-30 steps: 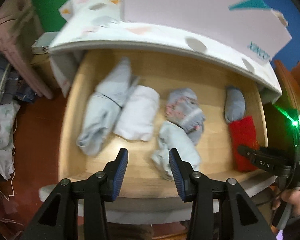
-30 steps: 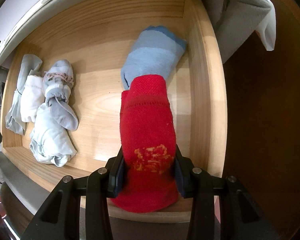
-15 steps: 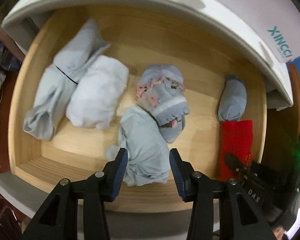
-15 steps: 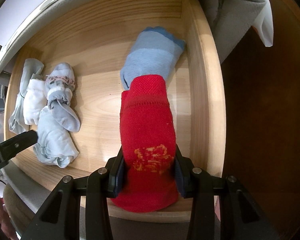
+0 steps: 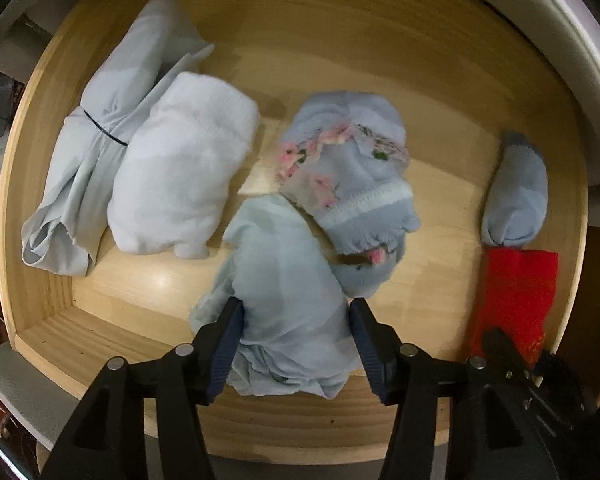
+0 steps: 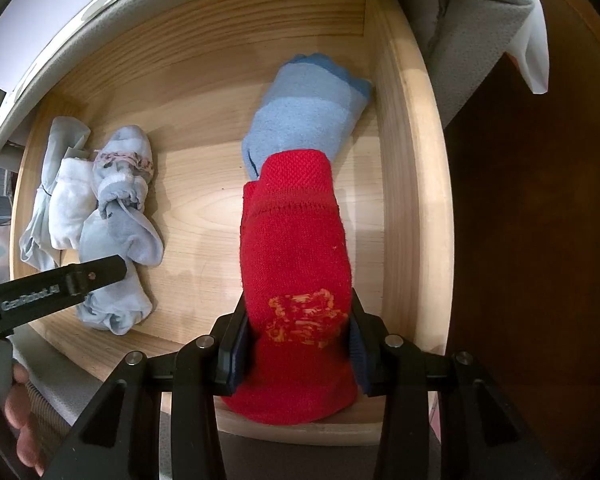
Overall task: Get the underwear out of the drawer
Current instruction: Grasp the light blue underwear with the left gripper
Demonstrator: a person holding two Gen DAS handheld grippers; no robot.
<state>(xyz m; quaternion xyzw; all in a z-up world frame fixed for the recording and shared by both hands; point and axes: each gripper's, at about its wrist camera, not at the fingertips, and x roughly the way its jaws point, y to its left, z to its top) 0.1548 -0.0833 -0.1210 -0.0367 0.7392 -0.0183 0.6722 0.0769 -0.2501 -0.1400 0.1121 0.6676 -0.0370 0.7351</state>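
Open wooden drawer (image 5: 44, 316), contents as follows. Pale blue underwear bundle (image 5: 288, 300), crumpled, lying at the front centre of the drawer floor; left gripper (image 5: 296, 338) straddles it, one blue pad against each flank of the cloth, jaws wide and resting on the fabric rather than squeezed together. Red sock (image 6: 296, 264) with orange print, against the drawer's right wall and overhanging the front edge; right gripper (image 6: 298, 346) is clamped on its near end, both pads pressed into the knit. Blue sock (image 6: 300, 116), rolled, touching the far end of the red one. Floral-trimmed grey-blue piece (image 5: 348, 176) (its lower fold overlaps the pale blue bundle) sits just behind the bundle; white folded piece (image 5: 180, 176) and long light-blue piece (image 5: 100, 152) lie side by side, touching, at the left. Not determinable: the near end of the bundle, cut off by the left gripper's frame; the red sock's near end in the left view, covered by the right gripper's body. Against the frame half a second ago: the left gripper has come down from above the drawer onto the bundle; the right gripper's clamp on the red sock is unchanged.
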